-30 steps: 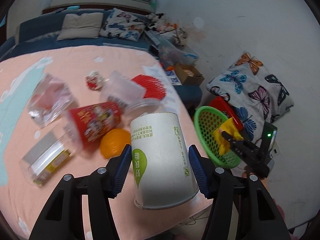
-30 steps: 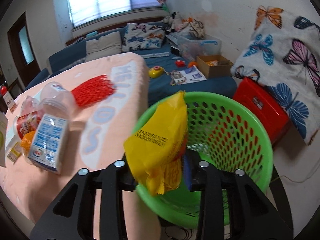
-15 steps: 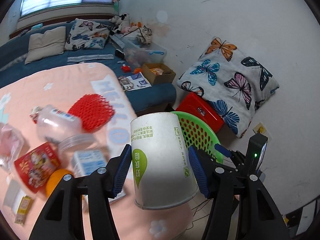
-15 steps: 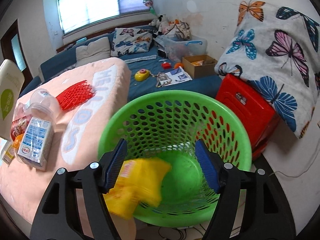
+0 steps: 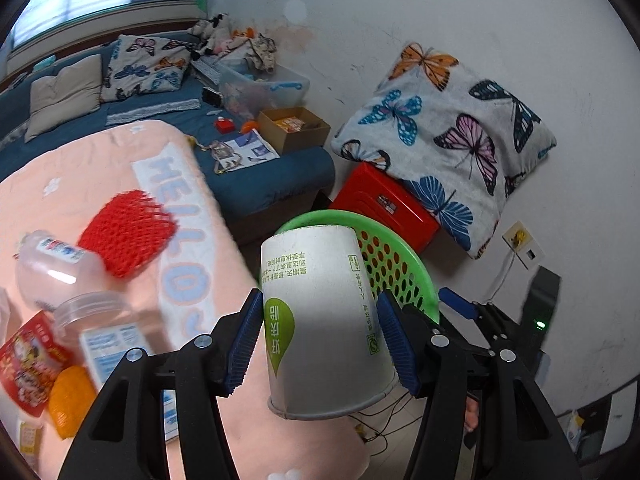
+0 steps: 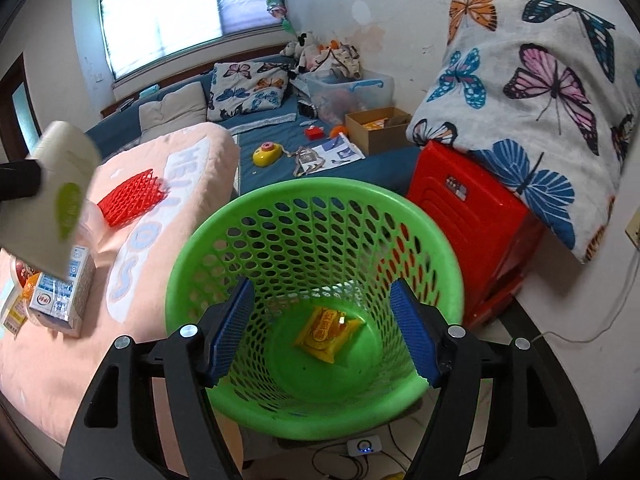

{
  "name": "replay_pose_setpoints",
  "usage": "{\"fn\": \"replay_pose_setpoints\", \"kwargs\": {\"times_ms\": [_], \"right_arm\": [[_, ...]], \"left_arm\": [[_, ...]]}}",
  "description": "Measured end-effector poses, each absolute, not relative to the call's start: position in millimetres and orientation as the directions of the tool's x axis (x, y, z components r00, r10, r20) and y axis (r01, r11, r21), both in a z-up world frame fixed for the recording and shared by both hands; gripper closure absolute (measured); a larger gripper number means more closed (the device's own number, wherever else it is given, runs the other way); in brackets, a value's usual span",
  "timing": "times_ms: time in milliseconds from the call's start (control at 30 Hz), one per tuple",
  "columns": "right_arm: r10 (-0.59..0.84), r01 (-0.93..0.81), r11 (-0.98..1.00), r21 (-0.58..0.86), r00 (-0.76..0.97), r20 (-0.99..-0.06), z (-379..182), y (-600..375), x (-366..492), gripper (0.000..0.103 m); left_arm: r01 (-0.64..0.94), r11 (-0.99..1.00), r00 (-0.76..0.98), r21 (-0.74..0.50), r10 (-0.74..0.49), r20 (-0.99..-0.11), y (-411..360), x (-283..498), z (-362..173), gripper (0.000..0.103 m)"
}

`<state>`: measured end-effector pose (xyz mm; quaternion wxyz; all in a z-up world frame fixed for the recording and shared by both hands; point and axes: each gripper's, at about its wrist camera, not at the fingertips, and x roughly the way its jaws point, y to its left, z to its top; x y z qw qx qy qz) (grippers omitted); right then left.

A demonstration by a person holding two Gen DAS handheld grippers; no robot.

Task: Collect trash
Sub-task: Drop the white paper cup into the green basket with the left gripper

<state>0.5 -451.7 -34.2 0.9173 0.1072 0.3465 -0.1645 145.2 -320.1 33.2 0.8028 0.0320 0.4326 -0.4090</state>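
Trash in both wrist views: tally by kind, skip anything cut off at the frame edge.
Paper cup: 1
Yellow wrapper: 1
Red foam net: 1
Clear plastic containers: 2
Milk carton: 1
Red packet: 1
Orange item: 1
Total: 8

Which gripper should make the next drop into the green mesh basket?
Left. The left gripper is clamped on the white paper cup, near the green mesh basket. The right gripper is open and empty above the yellow wrapper inside.
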Motion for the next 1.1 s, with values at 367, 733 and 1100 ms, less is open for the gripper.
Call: {"fn": "replay_pose_setpoints", "kwargs": {"times_ms": [367,733,1100], "right_arm": [[-0.263,0.424,0.900,0.101,0.712,-0.651,-27,-462,-42,0.029],[-0.257,0.433,0.893,0.119,0.709,-0.657,-33,-464,-57,0.029],[-0.171,0.317,0.941,0.121,0.752,-0.637,-18,-416,-45,0.027]], "left_arm": [[0.738,0.612,0.198,-0.282,-0.597,-0.777,-401,147,-9,0.044],[0.745,0.596,0.190,-0.300,-0.620,-0.761,-407,142,-14,0.031],[0.698,0.679,0.361,-0.225,-0.606,-0.708,-308,126,16,0.032]]}}
